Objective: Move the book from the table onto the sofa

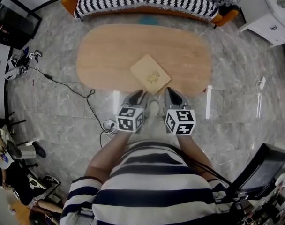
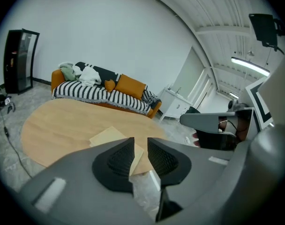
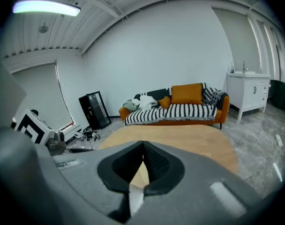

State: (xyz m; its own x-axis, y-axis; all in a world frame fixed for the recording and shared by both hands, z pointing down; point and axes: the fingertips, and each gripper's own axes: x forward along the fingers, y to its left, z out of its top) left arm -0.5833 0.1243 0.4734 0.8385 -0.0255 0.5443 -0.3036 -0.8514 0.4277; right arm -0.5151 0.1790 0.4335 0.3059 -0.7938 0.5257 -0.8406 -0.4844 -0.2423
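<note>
- Book [image 1: 151, 74] lies flat on the oval table [image 1: 105, 55], near its front edge.
- Left gripper [image 1: 138, 93]: jaws slightly apart, nothing between them.
- Right gripper [image 1: 169, 92]: jaws together, empty.

The left gripper [image 2: 140, 143] fills the foreground, its grey jaws with black ribbed pads [image 2: 119, 159] standing slightly apart and nothing between them. Through the gap show a corner of the tan book [image 2: 108, 136] and the table's near edge. The book lies flat on the oval wooden table [image 2: 58, 123], near that edge. Beyond the table stands an orange sofa [image 2: 154, 110] under a black-and-white striped cover [image 2: 95, 96], with orange cushions [image 2: 130, 86] and a heap of clothes [image 2: 84, 74]. A black glass cabinet [image 2: 20, 60] stands at the left, a white cabinet [image 2: 177, 108] to the sofa's right. The right gripper [image 2: 191, 120] reaches in at the right.
</note>
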